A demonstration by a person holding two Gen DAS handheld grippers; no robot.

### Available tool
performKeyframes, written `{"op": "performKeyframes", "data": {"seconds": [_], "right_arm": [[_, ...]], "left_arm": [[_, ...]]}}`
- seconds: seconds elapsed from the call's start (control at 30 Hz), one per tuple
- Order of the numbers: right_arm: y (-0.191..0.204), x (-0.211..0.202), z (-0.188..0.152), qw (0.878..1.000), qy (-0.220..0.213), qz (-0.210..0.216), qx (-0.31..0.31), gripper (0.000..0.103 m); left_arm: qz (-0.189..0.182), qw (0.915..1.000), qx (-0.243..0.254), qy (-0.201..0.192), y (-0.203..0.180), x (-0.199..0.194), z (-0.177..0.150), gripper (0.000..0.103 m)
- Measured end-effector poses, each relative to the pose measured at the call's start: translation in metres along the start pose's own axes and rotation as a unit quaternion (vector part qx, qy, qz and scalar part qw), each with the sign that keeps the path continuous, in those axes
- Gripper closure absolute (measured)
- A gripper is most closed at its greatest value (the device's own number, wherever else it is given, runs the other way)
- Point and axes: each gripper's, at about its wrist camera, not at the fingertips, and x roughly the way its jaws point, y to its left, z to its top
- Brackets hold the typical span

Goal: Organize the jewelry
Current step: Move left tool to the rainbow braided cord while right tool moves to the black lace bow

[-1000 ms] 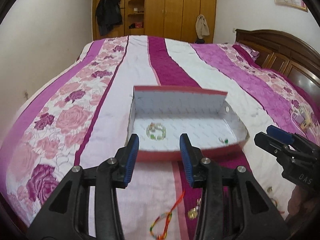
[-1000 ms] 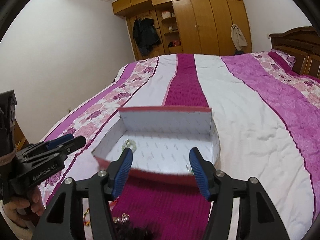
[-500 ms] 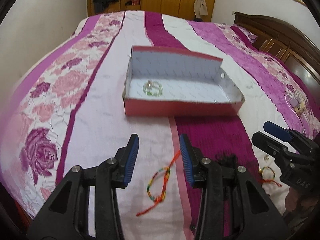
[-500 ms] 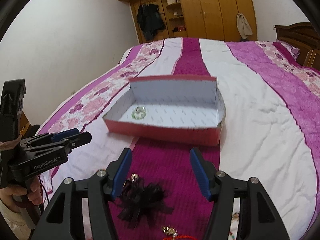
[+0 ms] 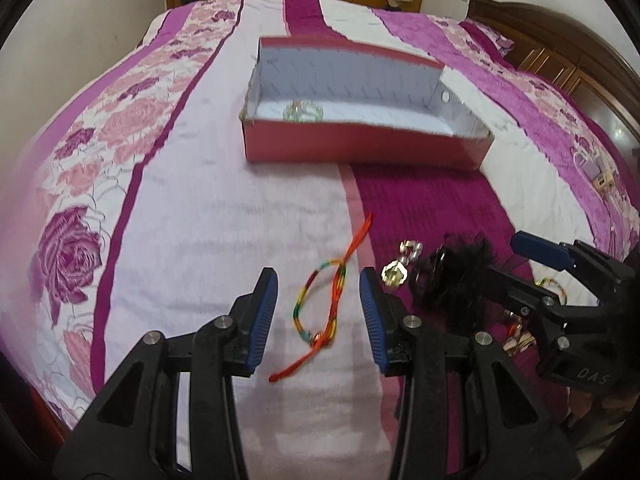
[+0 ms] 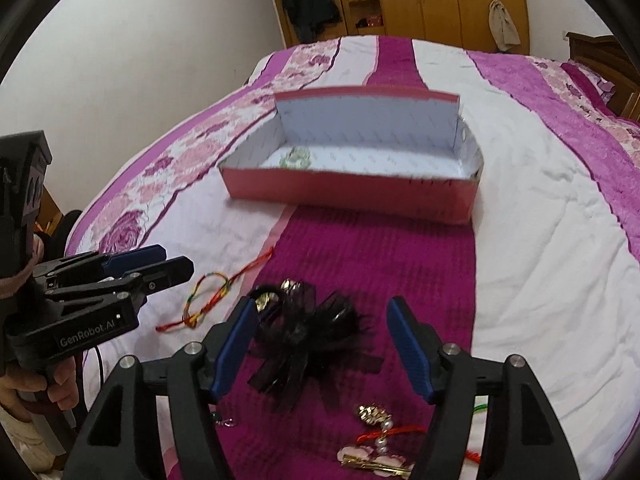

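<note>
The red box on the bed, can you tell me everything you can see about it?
The red box is a long, shallow tray that looks like cardboard, red outside and white inside, with no lid on. Its far wall stands taller than the near one, and one end wall has a small round hole. It rests flat on the striped bedspread, across a white and a dark pink stripe. A pale green beaded bracelet lies inside near one end. Nothing else touches it.

Right tool [image 6: 320, 344], jaws opening, frames black hair bow [image 6: 308, 332] untouched.
</note>
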Motion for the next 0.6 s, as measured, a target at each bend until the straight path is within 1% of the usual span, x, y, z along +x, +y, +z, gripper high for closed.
{"op": "performKeyframes", "data": {"seconds": [0.2,0.33,0.6], "right_arm": [[0.006,0.014,-0.007,1.000,0.021,0.000,-0.010,0.033],[0.006,0.025,-0.012,0.999,0.037,0.001,-0.011,0.033],[0.002,0.040,-0.018,0.999,0.051,0.011,-0.005,0.032]], "left_arm": [[0.001,0.9997,-0.010,0.023,0.004,0.013,-0.008,0.069],[-0.004,0.9991,-0.019,0.036,0.007,0.022,-0.012,0.069],[-0.006,0.9990,-0.022,0.039,0.009,0.030,-0.015,0.071]]}}
